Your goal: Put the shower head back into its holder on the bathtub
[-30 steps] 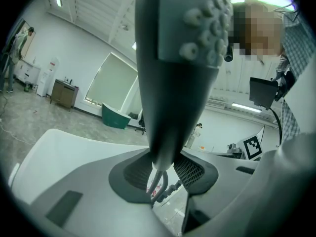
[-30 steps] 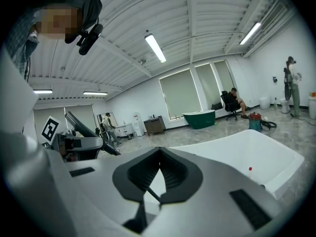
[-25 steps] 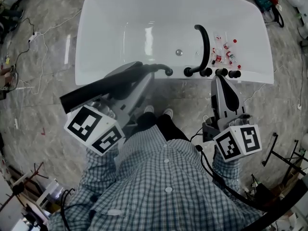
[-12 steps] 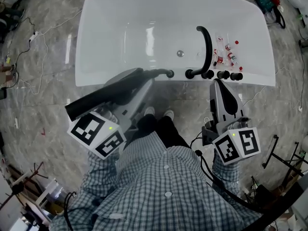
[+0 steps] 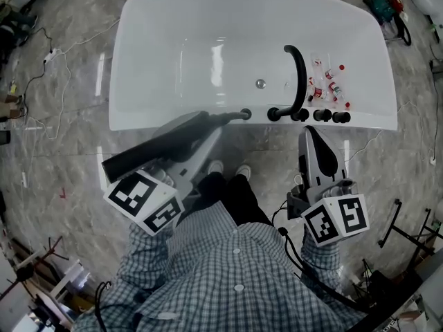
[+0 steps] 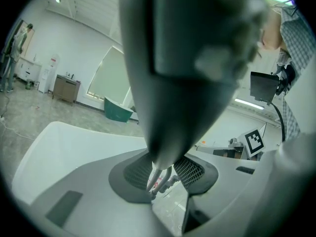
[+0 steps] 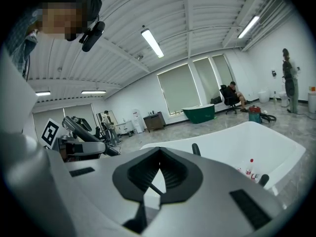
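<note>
The shower head [image 5: 166, 142] is a long dark wand lying slantwise in front of the white bathtub [image 5: 152, 54]. Its narrow end [image 5: 244, 113] reaches the tub's near rim, left of the black curved spout [image 5: 297, 75] and a row of black knobs [image 5: 320, 115]. I cannot tell which fitting is the holder. My left gripper [image 5: 208, 126] is shut on the shower head; in the left gripper view the shower head [image 6: 182, 58] fills the top and narrows down between the pads [image 6: 190, 172]. My right gripper [image 5: 309, 131] is shut and holds nothing, just short of the knobs.
Several small red-and-white bottles [image 5: 327, 81] lie in the tub's right end. A drain [image 5: 260, 84] sits mid-tub. Cables [image 5: 62, 81] trail over the marble floor at left, and stands and gear [image 5: 394, 227] crowd the right side. My own feet [image 5: 228, 168] are close to the tub.
Both grippers have drawn back a little from the tub rim; the right one is now farther from the knobs. The left stays shut on the shower head.
</note>
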`<state>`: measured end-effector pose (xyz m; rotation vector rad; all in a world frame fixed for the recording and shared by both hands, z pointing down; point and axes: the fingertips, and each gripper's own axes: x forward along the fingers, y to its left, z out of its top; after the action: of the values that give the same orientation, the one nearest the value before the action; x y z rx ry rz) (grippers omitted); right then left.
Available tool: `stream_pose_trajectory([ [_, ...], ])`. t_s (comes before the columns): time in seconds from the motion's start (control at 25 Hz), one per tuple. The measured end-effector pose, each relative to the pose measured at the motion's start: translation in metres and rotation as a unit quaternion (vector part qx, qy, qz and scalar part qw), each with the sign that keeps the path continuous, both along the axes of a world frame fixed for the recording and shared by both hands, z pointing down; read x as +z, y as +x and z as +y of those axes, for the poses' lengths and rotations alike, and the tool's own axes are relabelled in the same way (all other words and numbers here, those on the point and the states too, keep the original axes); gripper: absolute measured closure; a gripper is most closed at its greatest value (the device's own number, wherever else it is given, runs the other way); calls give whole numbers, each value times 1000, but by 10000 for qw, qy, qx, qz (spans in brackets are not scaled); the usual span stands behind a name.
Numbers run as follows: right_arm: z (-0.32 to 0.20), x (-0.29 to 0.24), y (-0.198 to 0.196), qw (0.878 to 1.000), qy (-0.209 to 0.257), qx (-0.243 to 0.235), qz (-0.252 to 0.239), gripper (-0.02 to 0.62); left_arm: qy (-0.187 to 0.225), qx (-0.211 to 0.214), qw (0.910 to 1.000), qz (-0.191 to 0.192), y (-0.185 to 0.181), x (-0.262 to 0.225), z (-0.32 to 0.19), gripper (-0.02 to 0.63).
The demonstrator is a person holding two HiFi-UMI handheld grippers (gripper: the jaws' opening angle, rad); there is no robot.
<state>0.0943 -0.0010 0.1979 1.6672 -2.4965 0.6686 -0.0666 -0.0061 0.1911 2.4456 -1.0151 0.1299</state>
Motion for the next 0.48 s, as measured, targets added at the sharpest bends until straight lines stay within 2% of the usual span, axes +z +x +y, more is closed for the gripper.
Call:
stream_pose_trajectory([
  [0.48, -4, 33, 14, 9999, -142, 75, -25, 589, -138, 16, 9999, -18, 13, 36, -10, 466],
])
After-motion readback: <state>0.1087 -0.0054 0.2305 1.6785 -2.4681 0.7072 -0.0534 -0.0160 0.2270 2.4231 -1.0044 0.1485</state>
